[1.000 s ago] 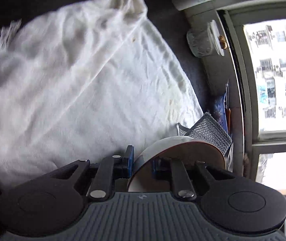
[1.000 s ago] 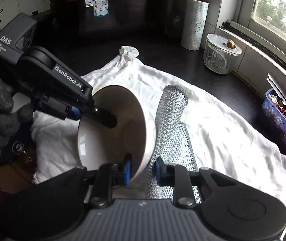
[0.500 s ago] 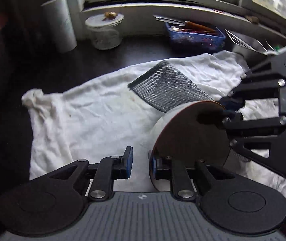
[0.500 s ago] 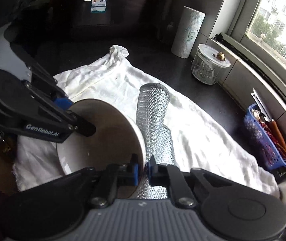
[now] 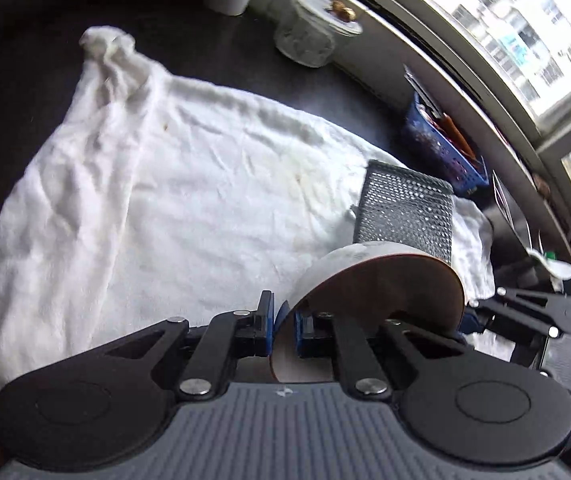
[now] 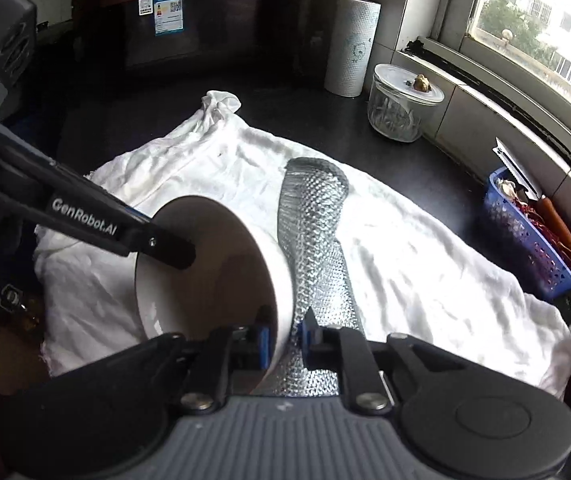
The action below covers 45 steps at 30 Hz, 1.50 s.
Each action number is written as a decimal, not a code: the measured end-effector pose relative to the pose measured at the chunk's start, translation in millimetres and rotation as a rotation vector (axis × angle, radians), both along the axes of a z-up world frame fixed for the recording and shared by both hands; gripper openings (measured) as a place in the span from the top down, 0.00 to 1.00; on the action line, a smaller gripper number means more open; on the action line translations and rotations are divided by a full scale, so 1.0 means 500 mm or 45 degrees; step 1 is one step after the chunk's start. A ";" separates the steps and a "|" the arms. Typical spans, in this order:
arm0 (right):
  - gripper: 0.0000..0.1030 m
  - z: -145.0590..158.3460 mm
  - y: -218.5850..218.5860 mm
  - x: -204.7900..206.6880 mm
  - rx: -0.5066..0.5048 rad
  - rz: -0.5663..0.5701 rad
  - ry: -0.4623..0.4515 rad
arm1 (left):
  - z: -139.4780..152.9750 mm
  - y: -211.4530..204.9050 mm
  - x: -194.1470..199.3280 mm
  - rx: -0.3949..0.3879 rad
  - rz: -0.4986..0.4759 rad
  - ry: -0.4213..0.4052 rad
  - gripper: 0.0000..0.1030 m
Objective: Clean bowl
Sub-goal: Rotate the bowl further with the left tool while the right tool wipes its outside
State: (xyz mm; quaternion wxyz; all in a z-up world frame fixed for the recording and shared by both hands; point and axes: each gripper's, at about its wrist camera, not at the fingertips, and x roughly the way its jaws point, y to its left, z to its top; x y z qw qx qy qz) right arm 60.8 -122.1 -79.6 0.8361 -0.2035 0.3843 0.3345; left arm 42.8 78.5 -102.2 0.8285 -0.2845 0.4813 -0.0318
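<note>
A white bowl (image 6: 221, 276) with a brownish inside (image 5: 381, 288) is held on its side above a white cloth (image 5: 157, 208). My left gripper (image 5: 283, 326) is shut on the bowl's rim. My right gripper (image 6: 285, 338) is shut on the opposite part of the rim; its body shows at the right of the left wrist view (image 5: 533, 316). The left gripper's finger (image 6: 125, 232) reaches into the bowl in the right wrist view. A silver mesh scouring cloth (image 6: 313, 240) lies on the white cloth behind the bowl, also visible in the left wrist view (image 5: 405, 212).
The dark counter (image 6: 325, 124) holds a paper towel roll (image 6: 351, 46), a lidded glass jar (image 6: 401, 102) and a blue basket (image 6: 533, 240) of utensils by the window sill. A dark appliance (image 6: 189, 20) stands at the back.
The left gripper's view has swung about while holding the bowl's rim. The right gripper has closed on the opposite rim. The bowl stays on its side over the cloth.
</note>
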 end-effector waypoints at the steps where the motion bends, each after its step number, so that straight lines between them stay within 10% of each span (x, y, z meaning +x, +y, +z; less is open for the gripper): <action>1: 0.82 -0.002 0.003 -0.002 0.002 -0.001 0.006 | -0.009 0.011 -0.003 -0.060 0.047 0.023 0.90; 8: 0.81 -0.012 0.001 0.000 0.080 -0.044 0.109 | -0.089 0.075 -0.034 -0.529 0.388 0.241 0.89; 11: 0.81 -0.014 0.006 -0.002 0.081 -0.048 0.113 | -0.100 0.076 -0.042 -0.581 0.421 0.266 0.89; 14: 0.83 -0.017 0.005 -0.002 0.088 -0.061 0.116 | -0.078 0.059 -0.031 -0.437 0.304 0.230 0.89; 18: 0.87 -0.014 -0.002 0.004 0.094 -0.062 0.115 | 0.006 -0.018 -0.011 0.152 -0.020 0.037 0.88; 22: 0.88 -0.006 0.002 0.004 0.069 -0.043 0.085 | 0.055 -0.082 -0.007 0.525 -0.257 -0.137 0.88; 28: 0.92 0.009 0.004 0.004 0.018 -0.019 0.012 | 0.088 -0.144 -0.007 0.724 -0.539 -0.260 0.90; 35: 0.92 0.022 0.010 -0.009 -0.036 0.010 -0.102 | 0.055 -0.057 0.006 0.257 -0.168 -0.073 0.88; 45: 0.85 -0.004 0.005 -0.018 0.047 -0.022 0.029 | -0.033 0.047 -0.028 -0.256 0.259 0.114 0.85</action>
